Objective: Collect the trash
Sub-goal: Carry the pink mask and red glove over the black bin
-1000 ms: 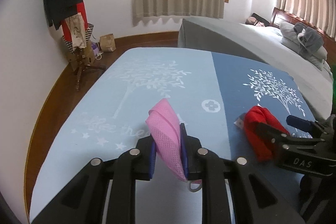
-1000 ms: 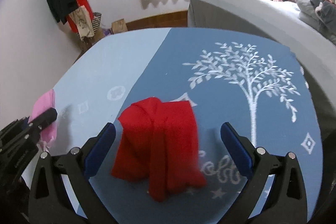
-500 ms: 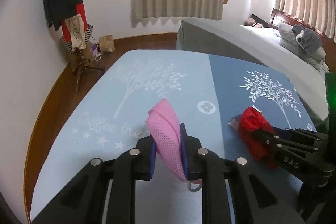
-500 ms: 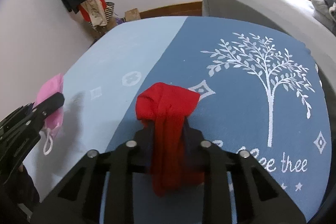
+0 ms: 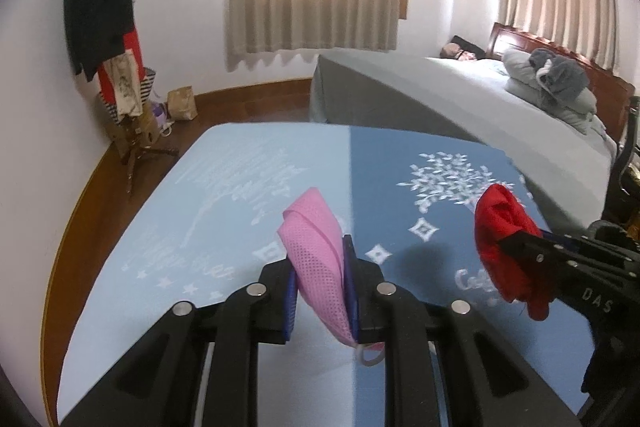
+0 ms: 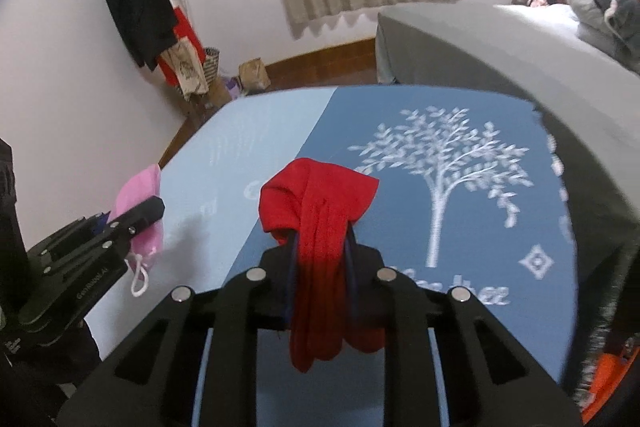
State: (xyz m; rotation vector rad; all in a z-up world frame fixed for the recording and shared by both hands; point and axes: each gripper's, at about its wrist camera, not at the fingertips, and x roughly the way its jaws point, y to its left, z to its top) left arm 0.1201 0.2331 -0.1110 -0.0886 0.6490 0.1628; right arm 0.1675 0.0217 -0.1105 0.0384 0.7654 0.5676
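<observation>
Your left tongs (image 5: pixel 320 291) pinch the pink mask (image 5: pixel 316 259), long axis upright; your right tongs (image 6: pixel 322 267) pinch the red cloth (image 6: pixel 320 227), hanging lengthwise above the bench (image 6: pixel 480 227).

Bed (image 5: pixel 460 95) behind table (image 5: pixel 240 179)

Your two grippers are basically twins: your left gripper (image 5: pixel 320 291) and right gripper (image 6: pixel 322 283) are both chunky matte black plastic with cut-out slots, four shiny round silver screws across the top and blue pads lining the fingers. Over at 3 o'clock in the left view, the right one's side has white "DAS" lettering, and the left one's side has small pale text I can't read.
</observation>
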